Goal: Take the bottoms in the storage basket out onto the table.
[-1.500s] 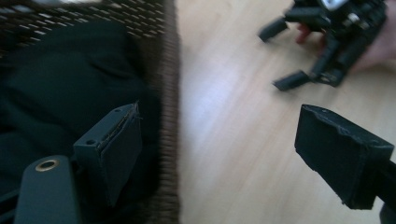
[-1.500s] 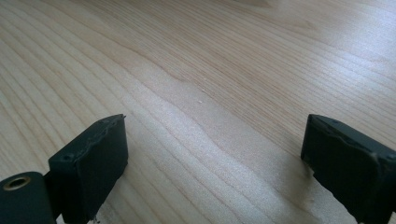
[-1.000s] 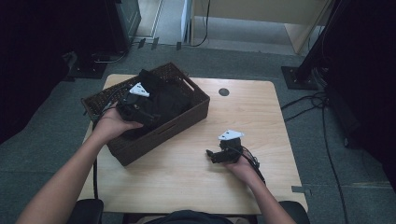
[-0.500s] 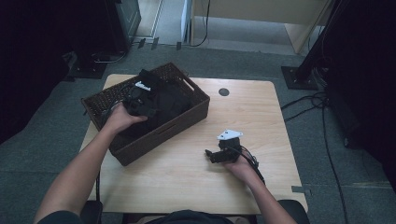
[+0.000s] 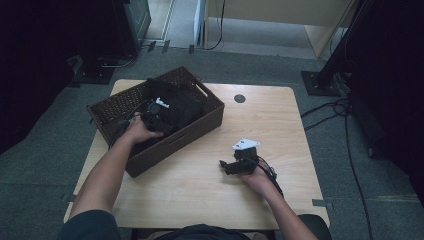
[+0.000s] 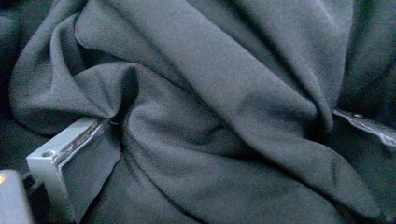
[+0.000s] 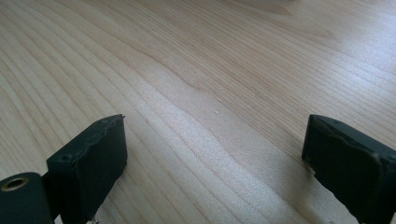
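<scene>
— Nearest the person, what is the right gripper [image 5: 226, 165] doing?

— It rests low on the pale wooden table [image 5: 270, 120] toward the near right corner, its jaws spread wide with only bare wood grain between them.

— And farther off?

— The left gripper [image 5: 156, 112] is down inside the dark brown woven wicker basket [image 5: 210, 116] at the far left corner, pushed into the crumpled black cloth [image 6: 219, 107]. Folds of cloth bulge between the wide-apart jaws and drape over both tips; no pinch is visible.
</scene>
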